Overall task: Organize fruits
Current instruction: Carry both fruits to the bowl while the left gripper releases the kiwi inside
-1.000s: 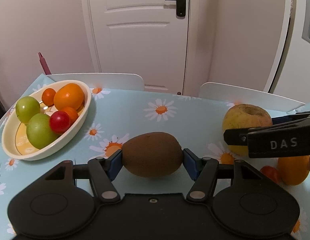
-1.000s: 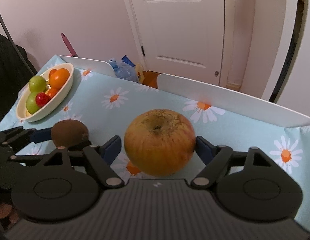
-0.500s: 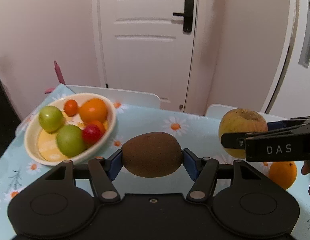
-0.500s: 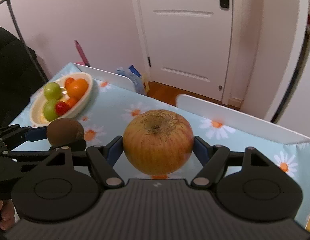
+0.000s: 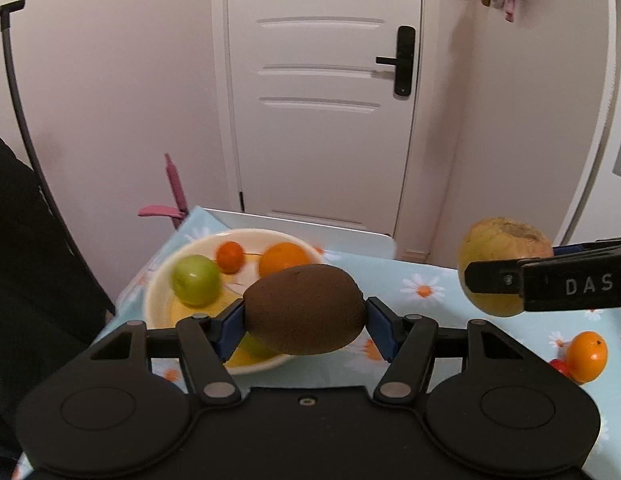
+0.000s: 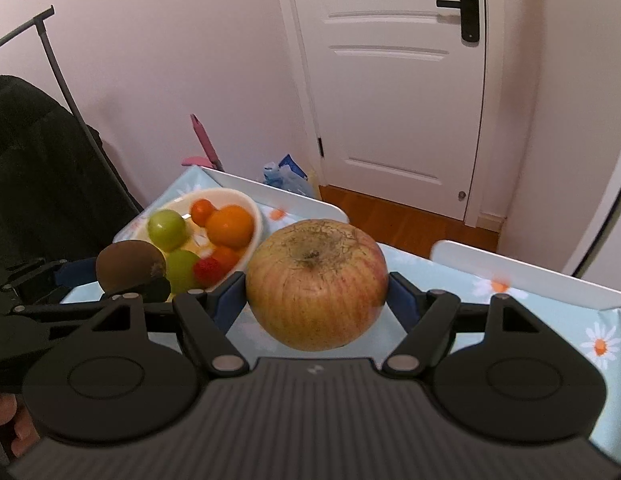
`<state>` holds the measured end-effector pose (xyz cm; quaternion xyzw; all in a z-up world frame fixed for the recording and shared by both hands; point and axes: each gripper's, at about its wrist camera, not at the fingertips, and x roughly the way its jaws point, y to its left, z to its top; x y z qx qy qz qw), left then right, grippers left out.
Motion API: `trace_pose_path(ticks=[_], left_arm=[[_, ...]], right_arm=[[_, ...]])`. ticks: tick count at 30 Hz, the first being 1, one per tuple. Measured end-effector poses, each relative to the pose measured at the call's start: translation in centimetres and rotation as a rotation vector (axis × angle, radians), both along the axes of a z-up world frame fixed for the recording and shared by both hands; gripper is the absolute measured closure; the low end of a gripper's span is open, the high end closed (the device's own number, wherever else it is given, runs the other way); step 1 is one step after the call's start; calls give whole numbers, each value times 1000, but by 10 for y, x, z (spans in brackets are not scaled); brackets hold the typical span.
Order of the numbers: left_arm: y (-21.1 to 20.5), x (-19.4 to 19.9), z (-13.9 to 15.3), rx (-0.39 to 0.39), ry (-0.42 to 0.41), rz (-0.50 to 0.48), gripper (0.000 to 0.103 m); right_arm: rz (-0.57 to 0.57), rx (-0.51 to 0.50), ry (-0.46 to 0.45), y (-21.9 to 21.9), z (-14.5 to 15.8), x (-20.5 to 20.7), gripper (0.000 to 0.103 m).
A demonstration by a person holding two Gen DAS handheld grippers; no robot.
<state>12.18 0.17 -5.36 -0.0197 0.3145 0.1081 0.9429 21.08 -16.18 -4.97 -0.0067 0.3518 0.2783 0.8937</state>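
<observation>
- Left wrist view: left gripper [image 5: 305, 322] clamped on one fuzzy brown oval kiwi [image 5: 305, 310], blue pads touching both ends, kiwi held clear of the daisy-print light-blue tablecloth [image 5: 402, 276].
- Behind the kiwi: one cream oval ceramic bowl [image 5: 158, 292]. Visible inside: one green round fruit [image 5: 196, 280], one small orange tomato [image 5: 229, 257], one larger orange citrus [image 5: 284, 258]; rest hidden by the kiwi.
- Far right: black finger of the right gripper [image 5: 550, 286], white lettering "DAS", pressed against one yellow-red russeted apple [image 5: 504, 244].
- Loose on the cloth, lower right: one orange citrus [image 5: 586, 356], one small red fruit [image 5: 560, 366] touching it, mostly hidden.
- Right wrist view: right gripper [image 6: 316, 294] grasping the apple [image 6: 316, 284], stem end up, pads on both sides, lifted off the cloth.
- Bowl [image 6: 252, 204] left of the apple: two green fruits, three orange, one red.
- Left gripper [image 6: 122, 280] at lower left, kiwi [image 6: 130, 266] in its grip, just in front of the bowl.
</observation>
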Motion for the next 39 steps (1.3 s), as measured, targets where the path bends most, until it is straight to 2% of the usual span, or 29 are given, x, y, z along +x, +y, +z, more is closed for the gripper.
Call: trace_pose_path(ticks=[10,19,30,35,38,39], left_arm=[[62,5,1,26,18,-33,36],[105,23,-23,50,69,-120,36],[135,46,-63,60,156,-262,36],[137,52,-71,81,174,-309,35],[139,55,-72,70,179,-325,33],[139,55,-72,60,180,-331,29]], right_arm=[[-16,10,1,65,10,-5,13],[-52,1,13,116,7,5,13],[-143,-11,34,153,-9,16,13],[-169,-13,43,159,-13,16,13],[-172,-16,44,162,-13,16,13],[-171,-17,43,163,-12,17,13]])
